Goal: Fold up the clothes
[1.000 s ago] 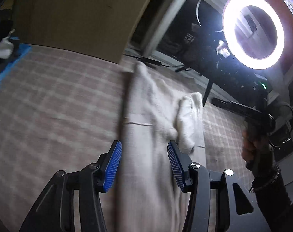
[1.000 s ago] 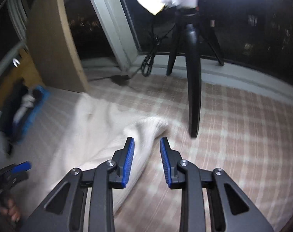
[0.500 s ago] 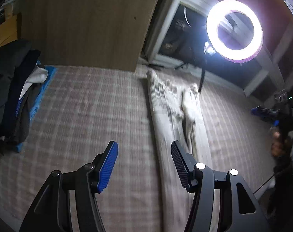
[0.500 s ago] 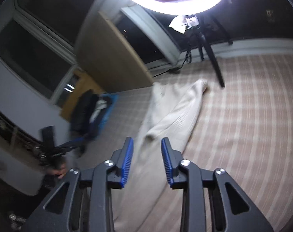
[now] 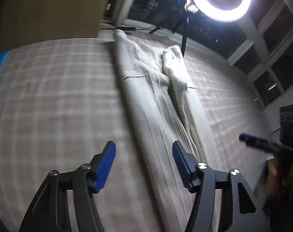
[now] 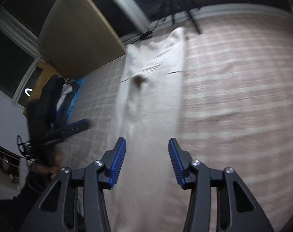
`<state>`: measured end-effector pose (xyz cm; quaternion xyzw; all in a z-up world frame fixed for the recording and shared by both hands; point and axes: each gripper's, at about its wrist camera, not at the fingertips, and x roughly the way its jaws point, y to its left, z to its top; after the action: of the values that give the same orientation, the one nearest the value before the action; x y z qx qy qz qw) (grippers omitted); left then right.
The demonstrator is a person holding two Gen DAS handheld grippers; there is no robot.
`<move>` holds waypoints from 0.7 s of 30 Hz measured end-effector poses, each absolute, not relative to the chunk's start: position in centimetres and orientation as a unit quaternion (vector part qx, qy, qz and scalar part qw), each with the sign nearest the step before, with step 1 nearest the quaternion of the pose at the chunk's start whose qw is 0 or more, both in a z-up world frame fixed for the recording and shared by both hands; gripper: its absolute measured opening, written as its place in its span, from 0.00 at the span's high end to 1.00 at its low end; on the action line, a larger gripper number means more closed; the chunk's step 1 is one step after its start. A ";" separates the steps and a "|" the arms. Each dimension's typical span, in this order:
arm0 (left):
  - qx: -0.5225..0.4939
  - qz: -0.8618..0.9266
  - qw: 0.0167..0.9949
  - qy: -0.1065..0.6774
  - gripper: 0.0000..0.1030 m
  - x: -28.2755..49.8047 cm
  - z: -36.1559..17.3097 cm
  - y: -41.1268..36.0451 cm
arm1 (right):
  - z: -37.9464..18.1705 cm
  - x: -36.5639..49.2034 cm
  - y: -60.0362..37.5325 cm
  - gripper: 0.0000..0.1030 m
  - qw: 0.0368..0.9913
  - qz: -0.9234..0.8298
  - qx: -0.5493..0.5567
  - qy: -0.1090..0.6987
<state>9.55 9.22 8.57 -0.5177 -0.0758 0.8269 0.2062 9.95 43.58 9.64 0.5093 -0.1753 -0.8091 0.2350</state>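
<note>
The cream knit sweater lies lengthwise on the plaid bedspread toward twelve o'clock, sleeves folded in, and with our left gripper and right gripper both spread empty above it, we judge the hem must be pinched next.

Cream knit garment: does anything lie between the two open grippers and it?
Nothing visible does. The cream knit garment lies long on the plaid cover, directly ahead of the left gripper and right gripper, both open and empty.
</note>
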 end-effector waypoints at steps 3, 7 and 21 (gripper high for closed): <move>-0.530 0.825 0.193 -0.035 0.49 6.6 7.0 12.5 | 8.1 7.7 40.0 0.64 0.281 -0.785 0.515 -0.200; -0.538 0.825 0.169 -0.029 0.51 4.4 6.0 13.2 | 6.3 5.7 36.9 0.64 0.282 -0.777 0.537 -0.172; -0.598 0.779 0.179 -0.048 0.50 -5.7 6.5 18.0 | 6.0 -1.6 40.9 0.66 0.200 -0.801 0.524 -0.207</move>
<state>-5.74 18.04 6.50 -0.5984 -0.0485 0.7795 0.1788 -1.62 40.90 5.98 0.5241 -0.2074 -0.8015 0.1998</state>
